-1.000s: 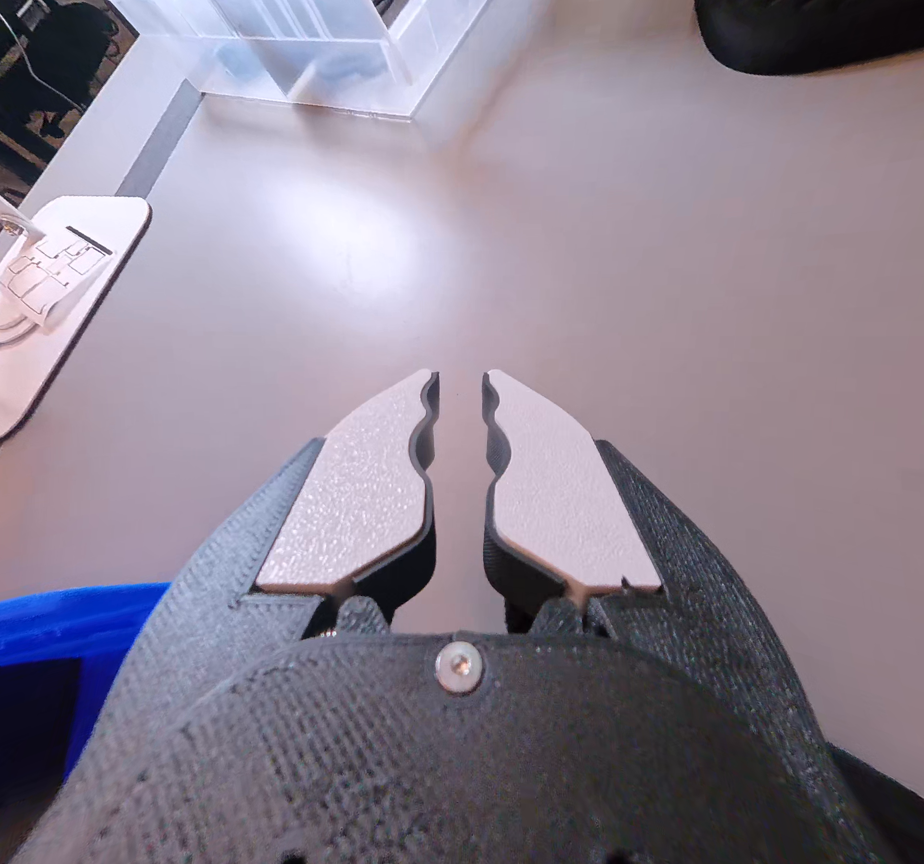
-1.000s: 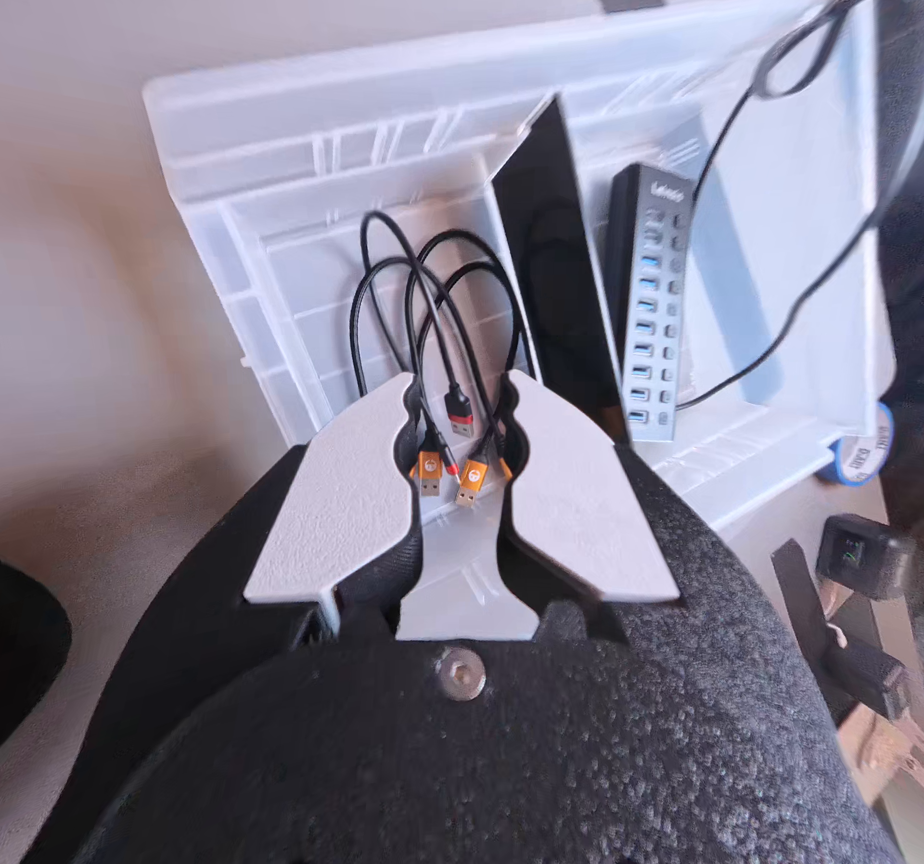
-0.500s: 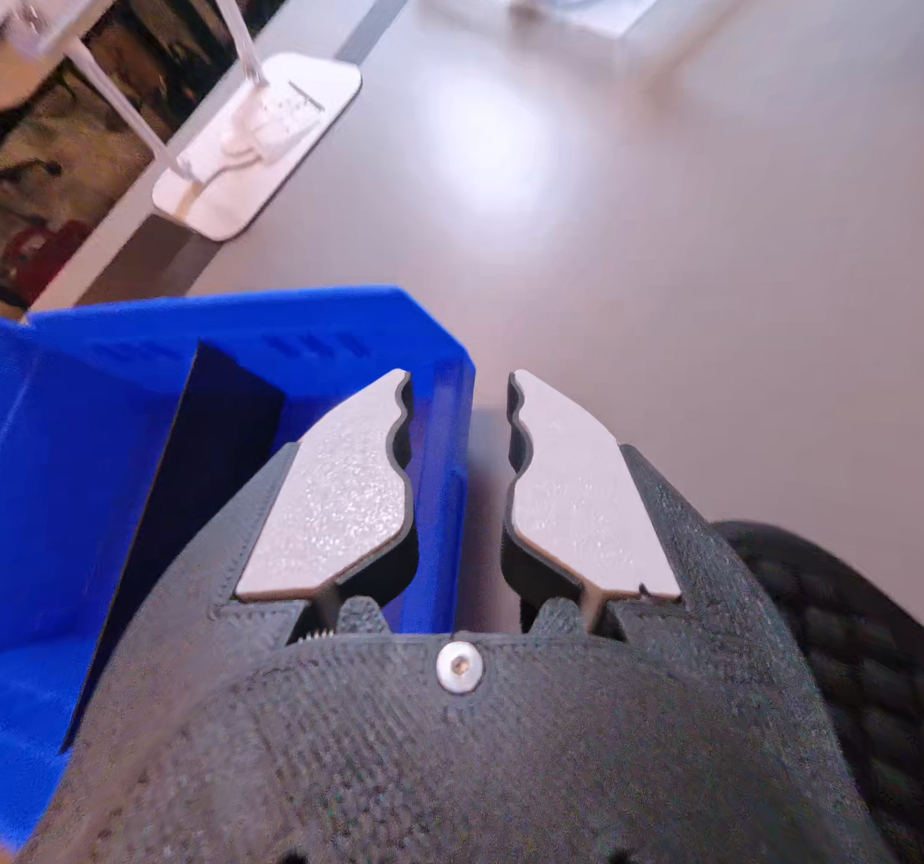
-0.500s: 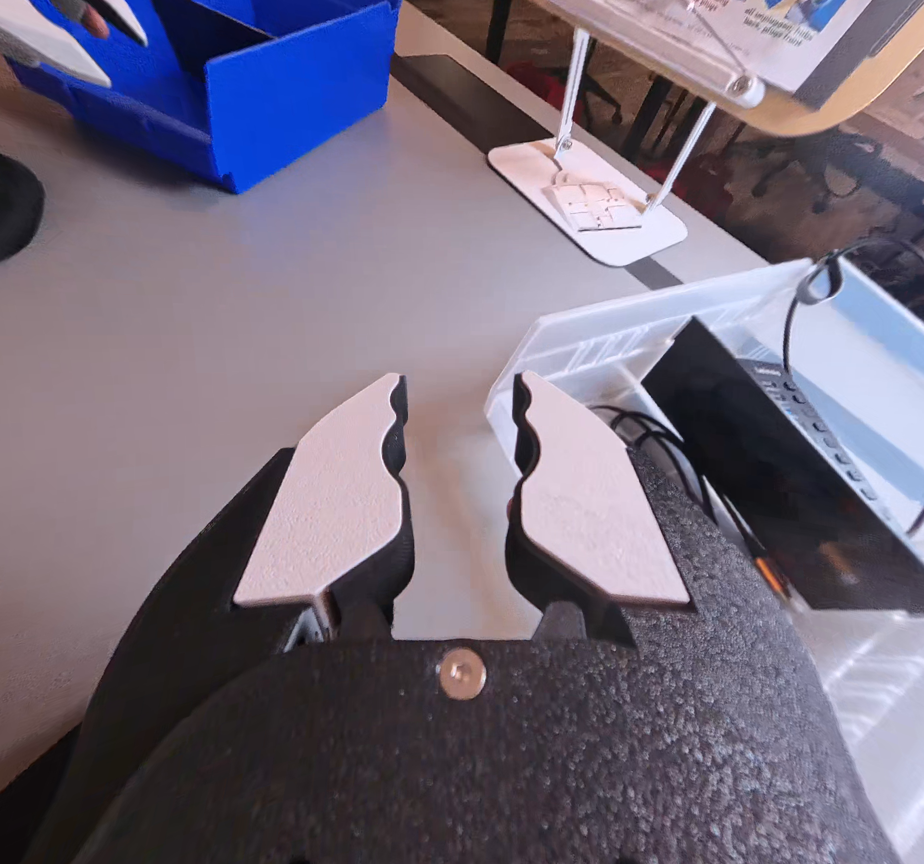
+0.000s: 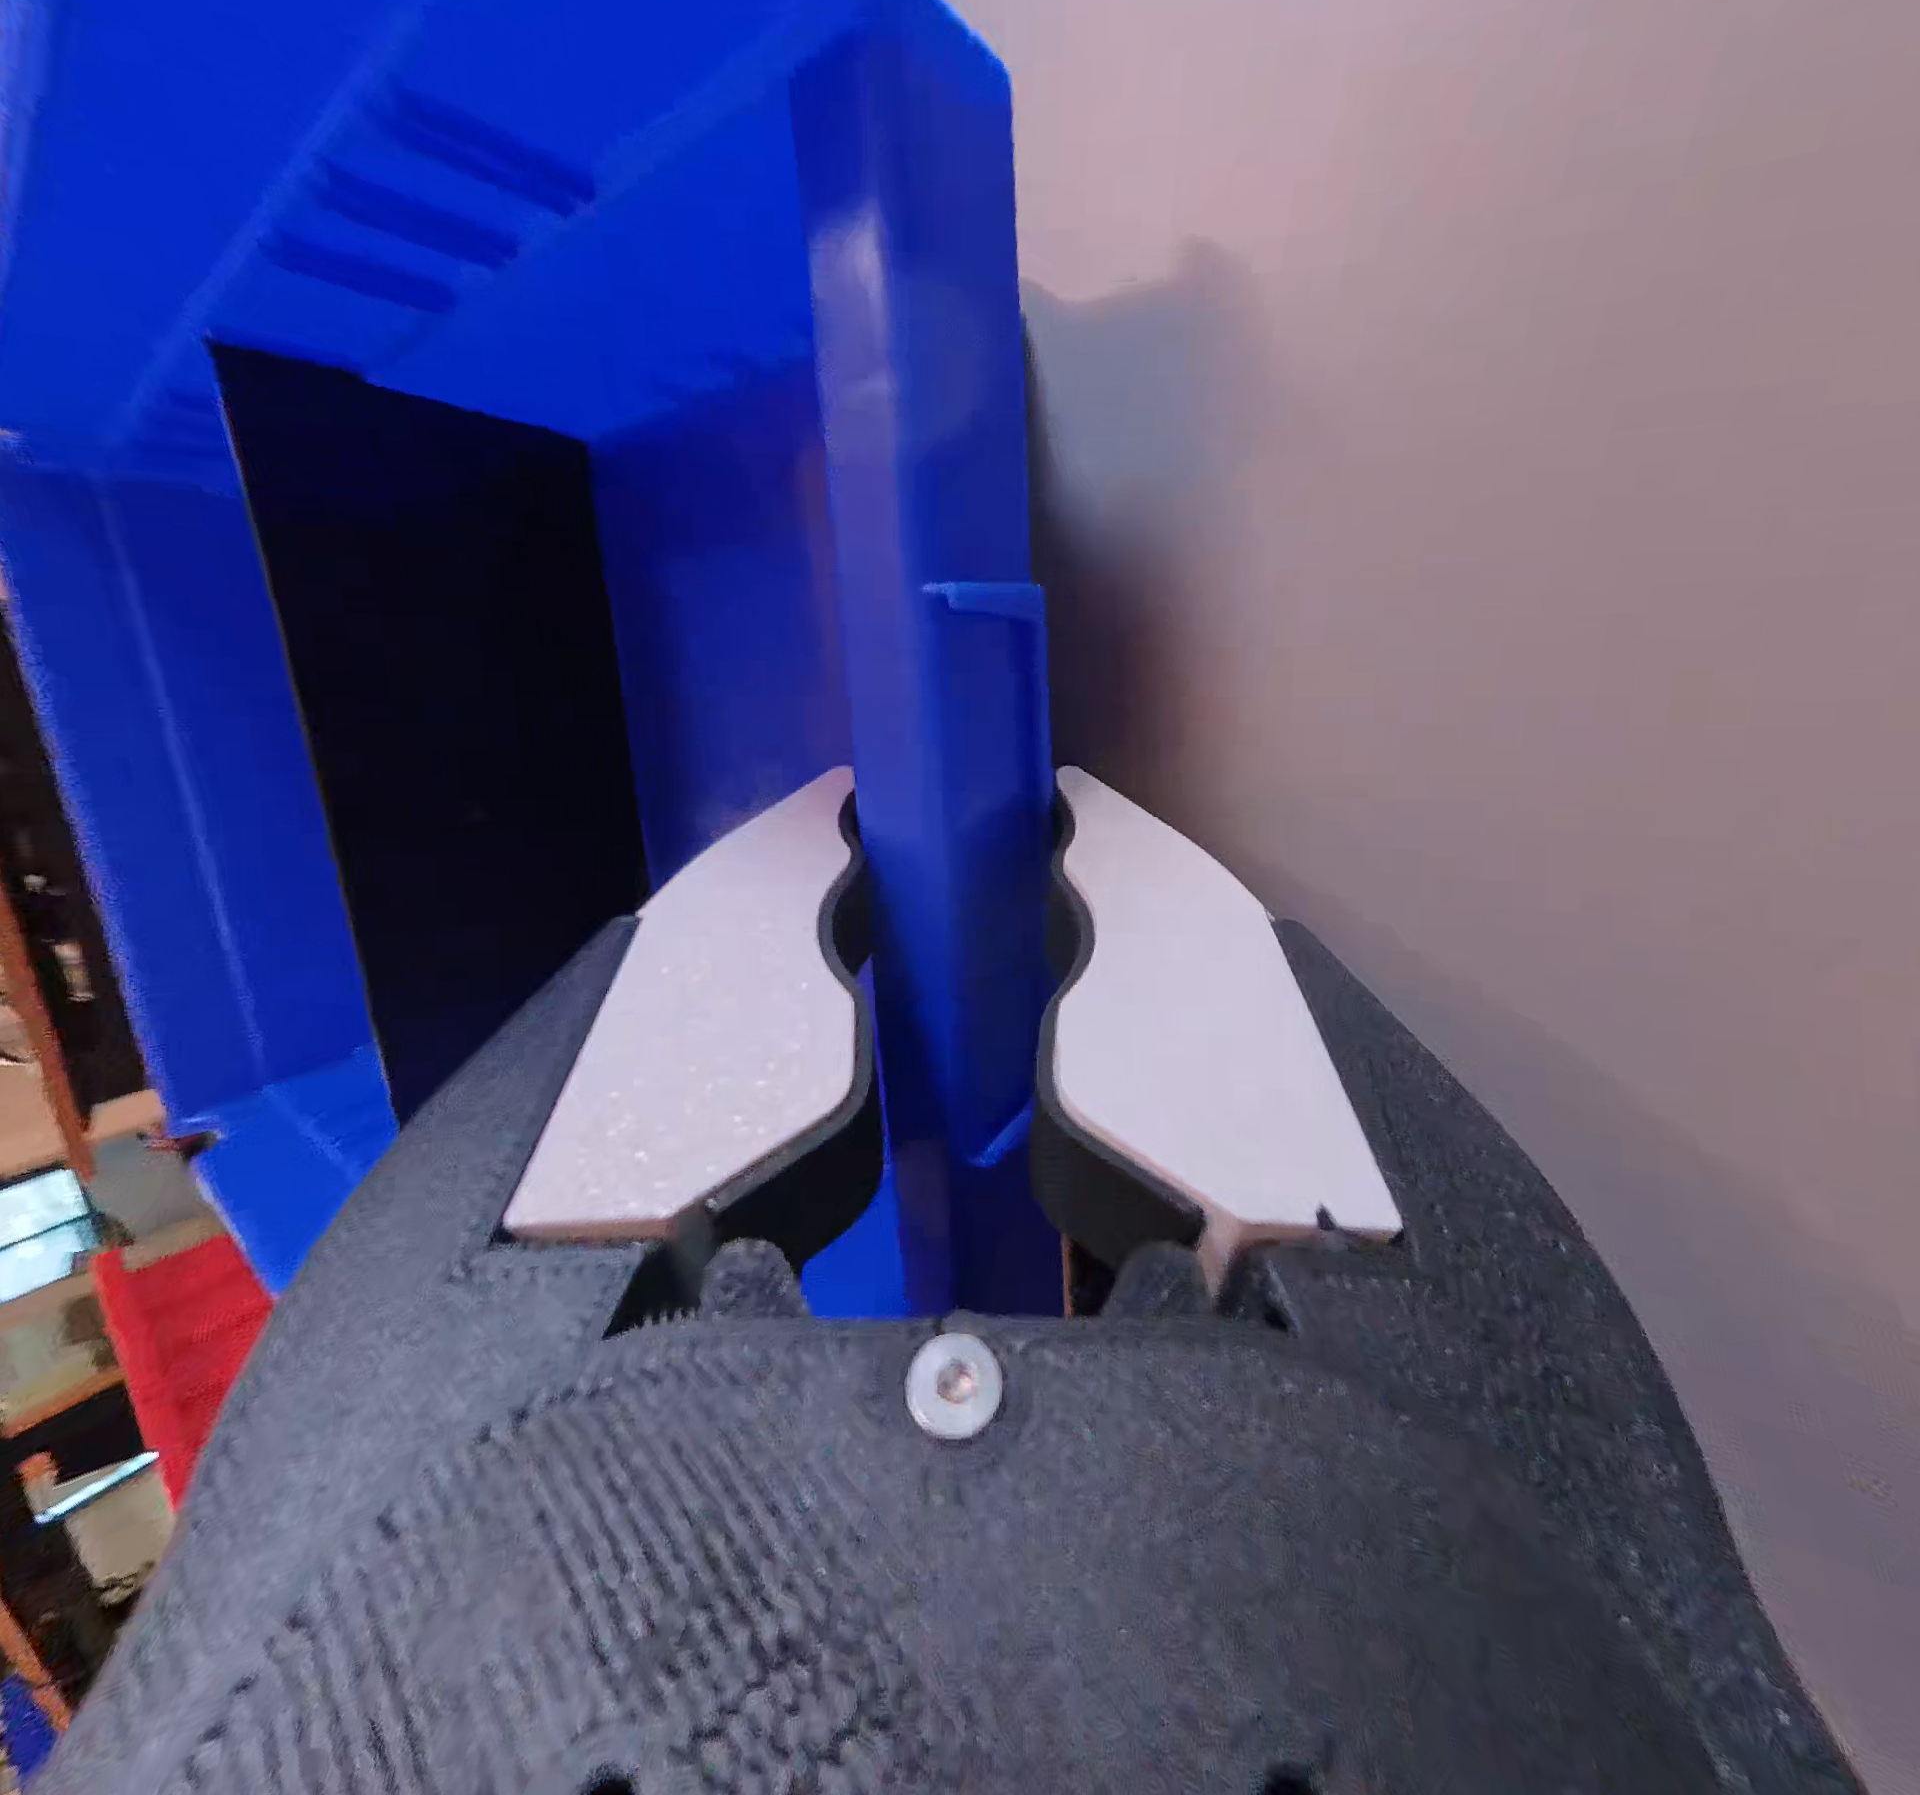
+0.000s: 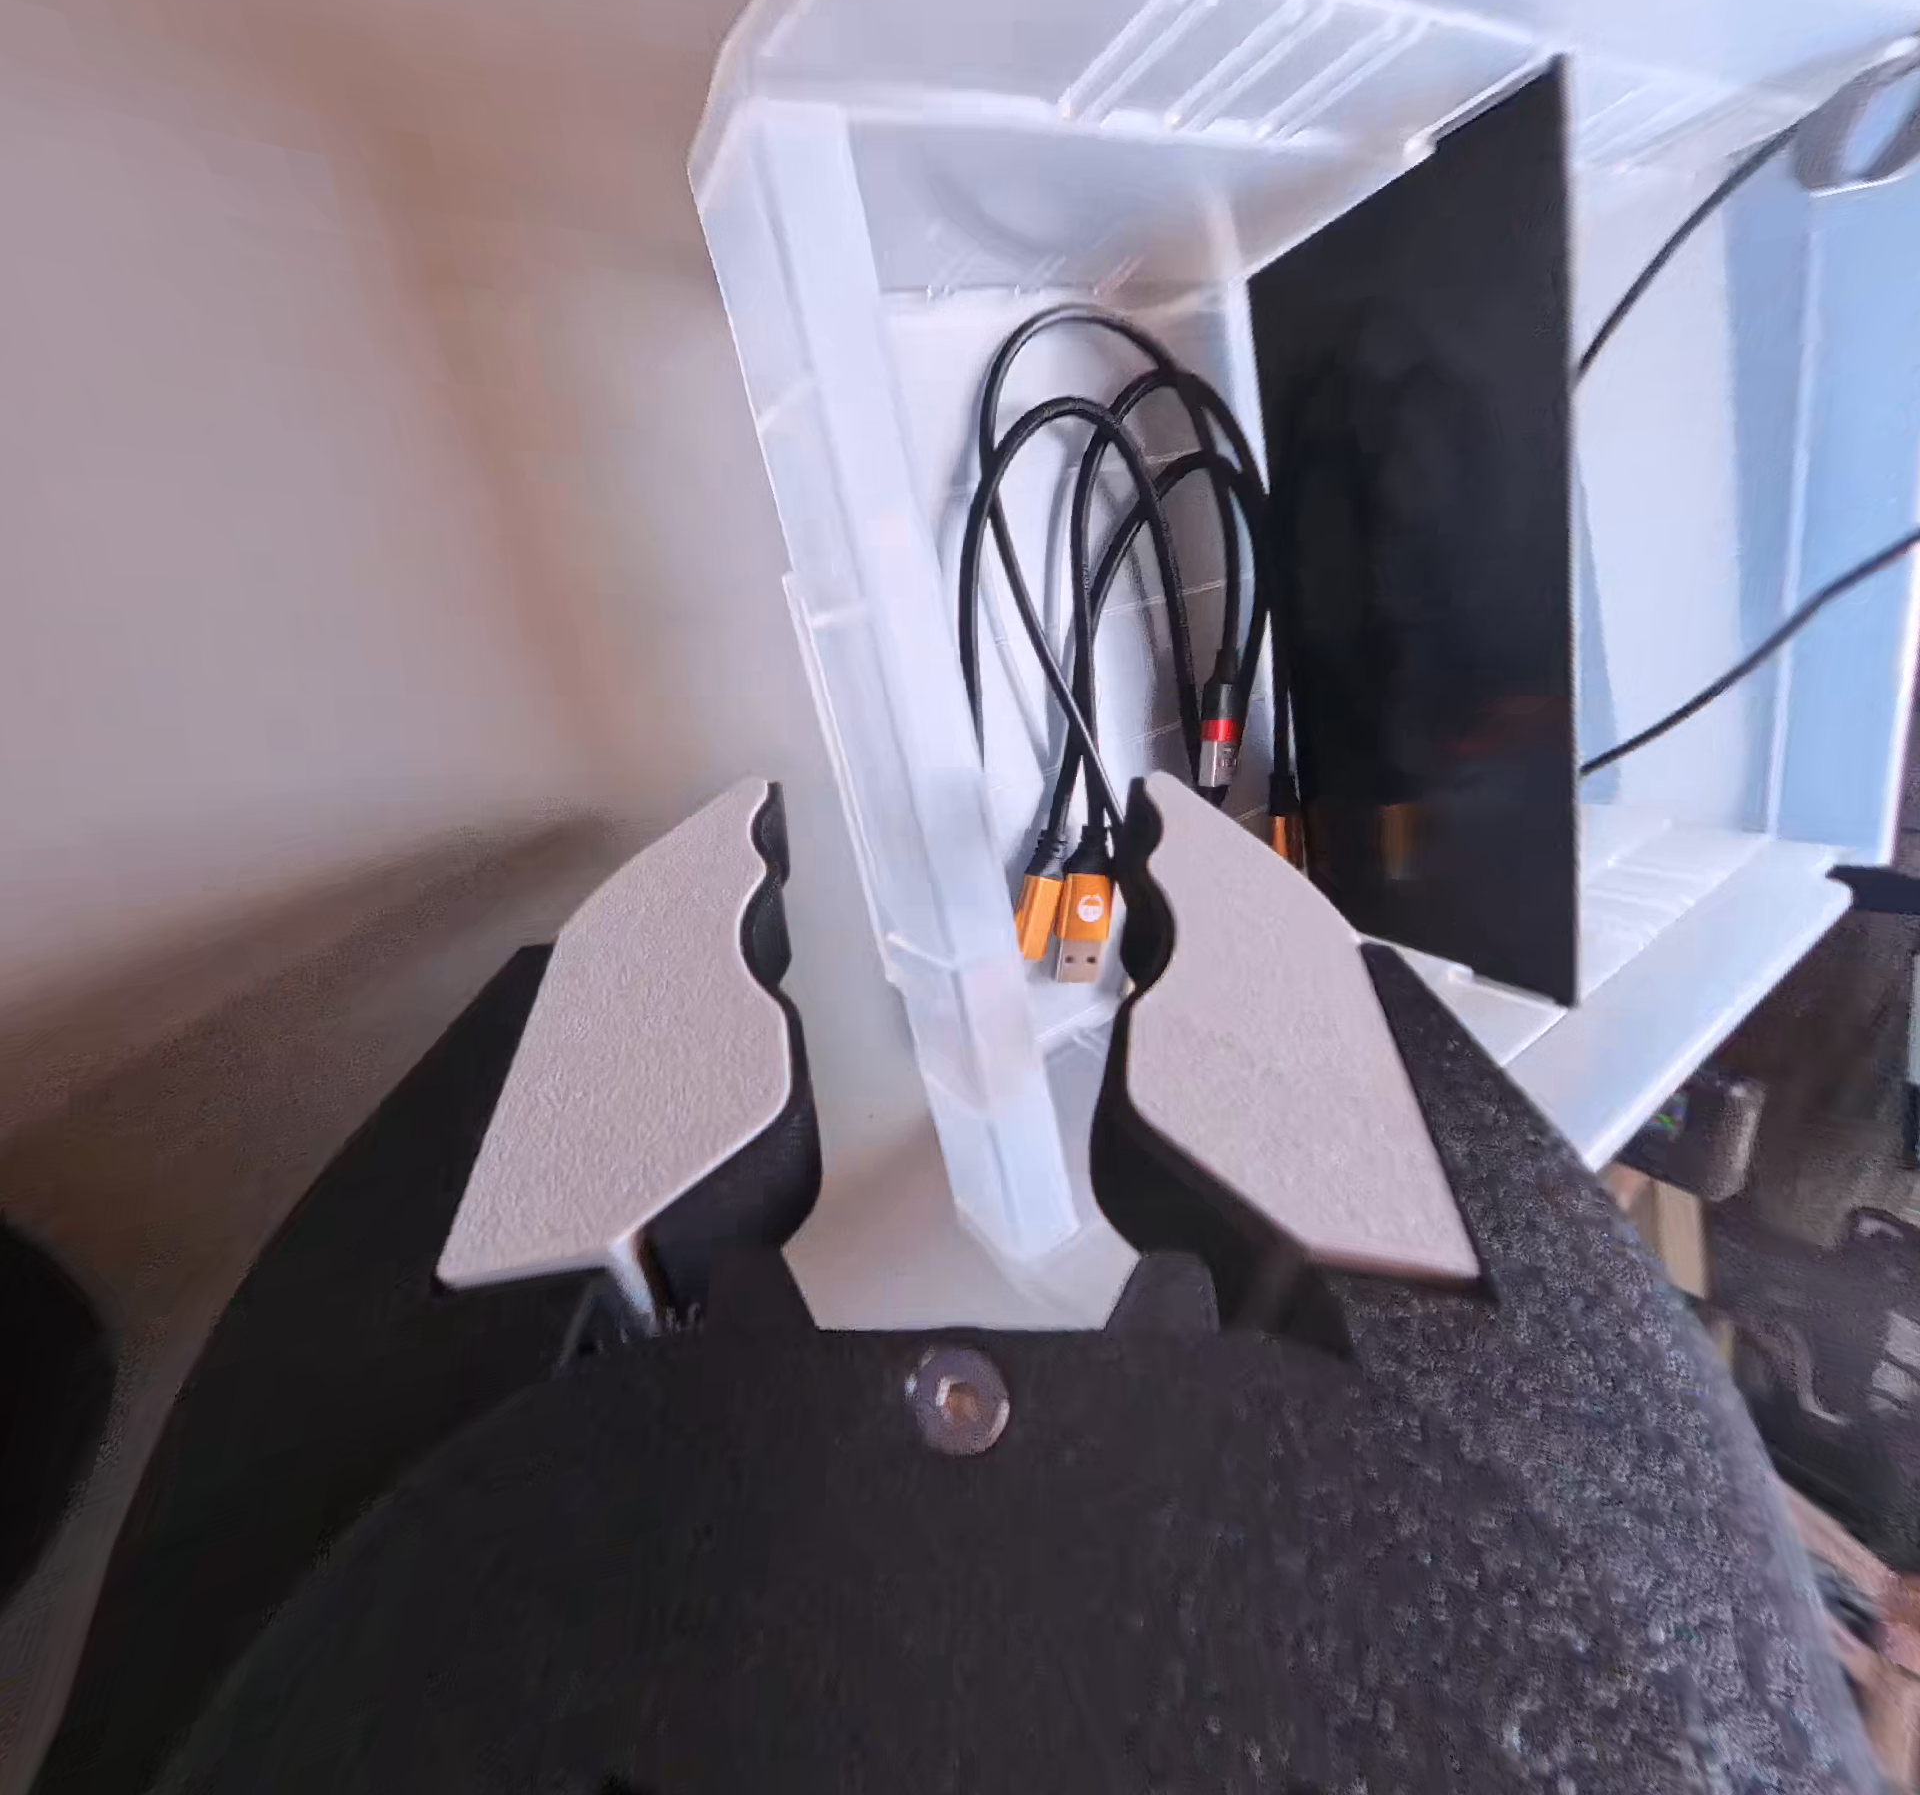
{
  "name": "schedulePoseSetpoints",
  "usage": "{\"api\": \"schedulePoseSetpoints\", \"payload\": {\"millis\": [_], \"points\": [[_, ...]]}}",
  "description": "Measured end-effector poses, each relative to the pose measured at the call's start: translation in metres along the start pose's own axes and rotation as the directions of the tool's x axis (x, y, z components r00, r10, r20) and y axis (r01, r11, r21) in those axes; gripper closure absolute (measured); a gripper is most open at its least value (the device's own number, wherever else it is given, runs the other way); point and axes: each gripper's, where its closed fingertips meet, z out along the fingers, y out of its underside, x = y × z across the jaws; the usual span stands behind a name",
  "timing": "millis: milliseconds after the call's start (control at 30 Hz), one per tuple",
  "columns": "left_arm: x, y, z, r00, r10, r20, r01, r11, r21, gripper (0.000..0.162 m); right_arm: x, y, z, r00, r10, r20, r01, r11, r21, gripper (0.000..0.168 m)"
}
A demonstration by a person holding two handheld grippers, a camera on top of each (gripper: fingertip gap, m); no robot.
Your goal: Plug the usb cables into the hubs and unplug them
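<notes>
Lying in a loose tangle, the usb cables (image 6: 1091, 540) fill the left compartment of the clear bin (image 6: 1299, 10): black braided cords with orange metal plug shells, one with a red band. Several plugs are half hidden behind the right gripper (image 6: 956, 810) finger and the black divider (image 6: 1455, 519), a flat glossy panel standing upright in the bin. No hub shows; the compartment past the divider holds only thin black leads that run out of the picture. The bin's ribbed, translucent left wall stands between the right gripper's jaws, which are spread wide, with a gap on each side of it. The bin sits at the tabletop (image 6: 312, 395) edge, its far corner cut off by the frame.

In the left wrist view, the left gripper (image 5: 951, 800) straddles the smooth right wall of the blue bin (image 5: 520, 135); its pale, grainy fingers (image 5: 717, 1039) lie close against that wall, though whether they press it I cannot tell. A dark panel inside the blue bin is blurred.
</notes>
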Motion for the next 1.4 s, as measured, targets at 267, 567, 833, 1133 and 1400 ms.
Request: {"api": "schedulePoseSetpoints", "payload": {"millis": [267, 567, 833, 1133, 1400], "points": [[-0.026, -0.056, -0.037, 0.947, -0.322, 0.012, 0.303, 0.902, 0.306, 0.129, -0.032, -0.028, 0.026, 0.967, -0.255, -0.003, 0.255, 0.966, -0.052, 0.139], [0.092, -0.22, -0.097, 0.839, -0.183, -0.513, 0.484, 0.68, 0.55, 0.103, -0.161, -0.111, -0.029, 0.906, -0.424, -0.025, 0.421, 0.891, 0.171, 0.135], [0.117, -0.215, -0.109, 0.88, -0.249, -0.404, 0.449, 0.711, 0.541, 0.1, -0.164, -0.151, -0.16, 0.997, 0.054, 0.051, -0.074, 0.744, 0.664, 0.125], [0.121, -0.187, -0.119, 0.846, -0.362, -0.392, 0.528, 0.671, 0.521, 0.102, -0.134, -0.07, -0.091, 0.772, 0.612, 0.172, -0.61, 0.635, 0.474, 0.102], [-0.003, -0.065, -0.092, 0.875, -0.469, 0.124, 0.4, 0.841, 0.364, 0.115, -0.129, -0.071, -0.079, 0.774, 0.599, 0.205, -0.622, 0.658, 0.423, 0.13]]}}
